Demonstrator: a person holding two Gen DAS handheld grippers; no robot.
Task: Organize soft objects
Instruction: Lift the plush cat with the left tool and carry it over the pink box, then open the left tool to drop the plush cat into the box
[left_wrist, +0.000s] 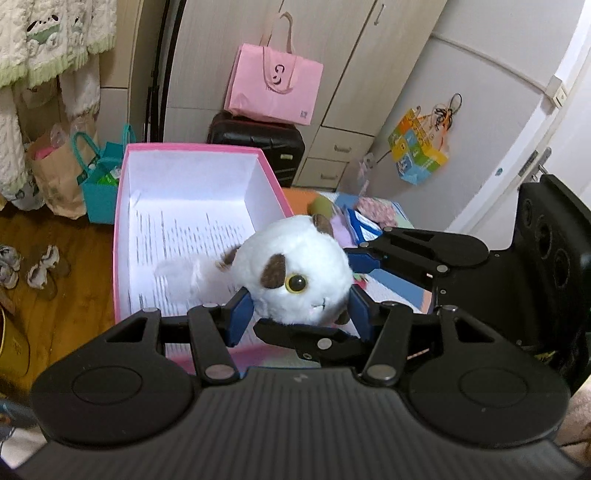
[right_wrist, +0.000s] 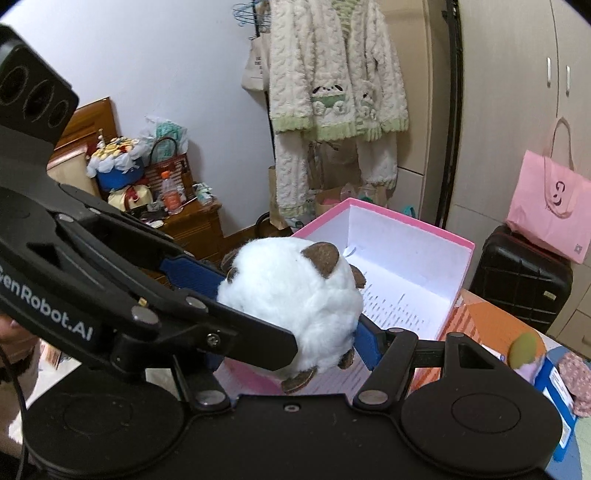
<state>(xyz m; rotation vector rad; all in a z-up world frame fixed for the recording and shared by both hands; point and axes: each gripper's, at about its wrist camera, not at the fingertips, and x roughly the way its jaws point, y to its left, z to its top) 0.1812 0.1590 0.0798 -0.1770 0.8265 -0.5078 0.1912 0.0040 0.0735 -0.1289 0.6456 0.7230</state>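
A round white plush toy (left_wrist: 295, 269) with brown patches and a yellow eye is held in the air over the near corner of an open pink box (left_wrist: 192, 151) lined with printed paper. My left gripper (left_wrist: 299, 308) is shut on the toy, its blue pads (left_wrist: 242, 317) pressed on both sides. My right gripper (right_wrist: 291, 325) comes in from the right and is also shut on the toy (right_wrist: 288, 295), seen from its back in the right wrist view. The box (right_wrist: 406, 221) lies just beyond it. A green and lilac soft object (right_wrist: 524, 352) lies right of the box.
A black suitcase (left_wrist: 258, 140) with a pink bag (left_wrist: 275, 85) on top stands behind the box against the wardrobe. A teal bag (left_wrist: 101, 184) and a paper bag stand on the wooden floor at left. Fluffy clothes (right_wrist: 332, 92) hang behind. A cluttered wooden cabinet (right_wrist: 184, 218) stands far left.
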